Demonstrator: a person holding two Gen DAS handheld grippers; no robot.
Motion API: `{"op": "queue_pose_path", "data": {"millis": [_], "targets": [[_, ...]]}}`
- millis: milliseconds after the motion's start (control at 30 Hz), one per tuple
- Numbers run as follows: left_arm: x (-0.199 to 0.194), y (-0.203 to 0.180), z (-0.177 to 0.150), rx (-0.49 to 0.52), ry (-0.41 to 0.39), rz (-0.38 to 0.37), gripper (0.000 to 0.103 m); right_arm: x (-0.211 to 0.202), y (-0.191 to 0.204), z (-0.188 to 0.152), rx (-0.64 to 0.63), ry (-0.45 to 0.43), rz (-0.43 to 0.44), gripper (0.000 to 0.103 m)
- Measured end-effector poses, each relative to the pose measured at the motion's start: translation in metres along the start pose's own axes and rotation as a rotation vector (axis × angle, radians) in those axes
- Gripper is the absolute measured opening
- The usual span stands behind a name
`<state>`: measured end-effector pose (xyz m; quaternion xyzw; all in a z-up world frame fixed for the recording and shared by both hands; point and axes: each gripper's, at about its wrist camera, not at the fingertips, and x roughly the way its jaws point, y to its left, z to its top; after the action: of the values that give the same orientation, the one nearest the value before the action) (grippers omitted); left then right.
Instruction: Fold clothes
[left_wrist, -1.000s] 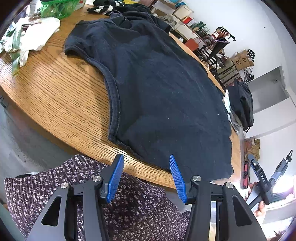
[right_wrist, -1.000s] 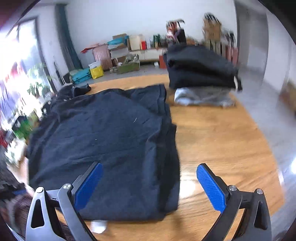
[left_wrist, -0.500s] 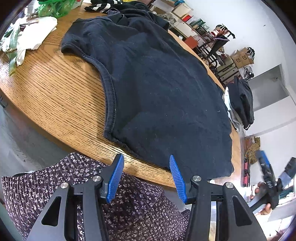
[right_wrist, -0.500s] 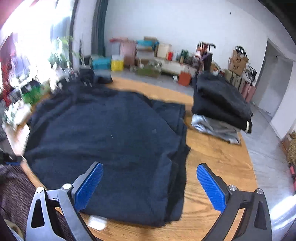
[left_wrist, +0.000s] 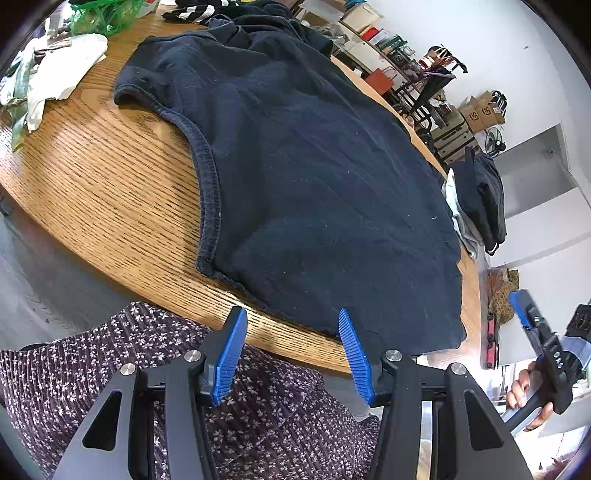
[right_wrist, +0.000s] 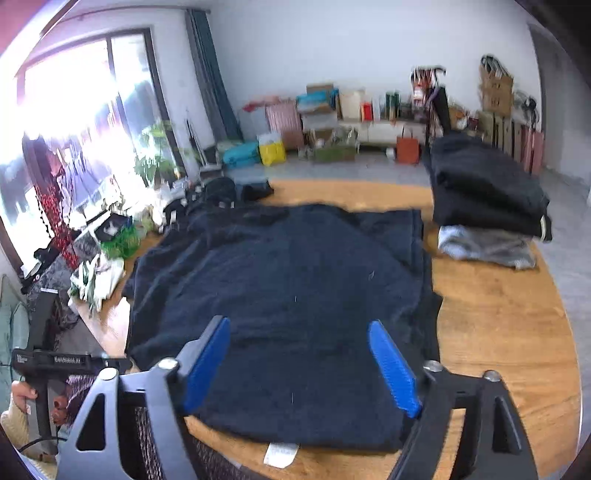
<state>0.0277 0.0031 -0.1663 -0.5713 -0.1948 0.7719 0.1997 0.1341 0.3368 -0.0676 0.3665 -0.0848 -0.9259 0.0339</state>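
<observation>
A dark navy garment lies spread flat on the round wooden table, one sleeve reaching toward the far left. My left gripper hovers over the table's near edge just short of the hem, open with nothing between its blue pads. In the right wrist view the same garment fills the middle, a white label at its near edge. My right gripper hangs above the garment's near part; its jaws are closing, and the pads grip no cloth.
A stack of folded dark and grey clothes sits at the table's far right. White and green items and a striped piece crowd the far left. The person's patterned clothing is below the left gripper. Boxes line the wall.
The right gripper's jaws have narrowed from wide apart to about half. Its view has swung and lifted over the garment. The left gripper has stayed put.
</observation>
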Motion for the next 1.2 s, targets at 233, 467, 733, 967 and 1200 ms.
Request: {"op": "queue_pose_path", "data": {"millis": [233,467,733,967,1200], "targets": [[0.002,-0.003,0.001,0.003,0.004,0.000,0.054,0.012,-0.016,-0.007,0.077,0.085,0.008,0.043],[0.002,-0.002,0.002,0.003,0.006,-0.008,0.054,0.026,-0.030,-0.020,0.136,0.166,-0.031,0.034],[0.001,-0.014,0.007,0.055,-0.010,0.025,0.054,0.031,-0.023,-0.027,0.087,0.174,-0.053,0.002],[-0.018,-0.001,0.056,0.110,-0.092,0.179,0.054,0.029,-0.041,-0.029,0.145,0.168,-0.082,0.051],[-0.046,0.033,0.103,0.037,-0.204,0.239,0.054,0.049,-0.084,-0.038,0.369,0.280,0.050,0.053]]}}
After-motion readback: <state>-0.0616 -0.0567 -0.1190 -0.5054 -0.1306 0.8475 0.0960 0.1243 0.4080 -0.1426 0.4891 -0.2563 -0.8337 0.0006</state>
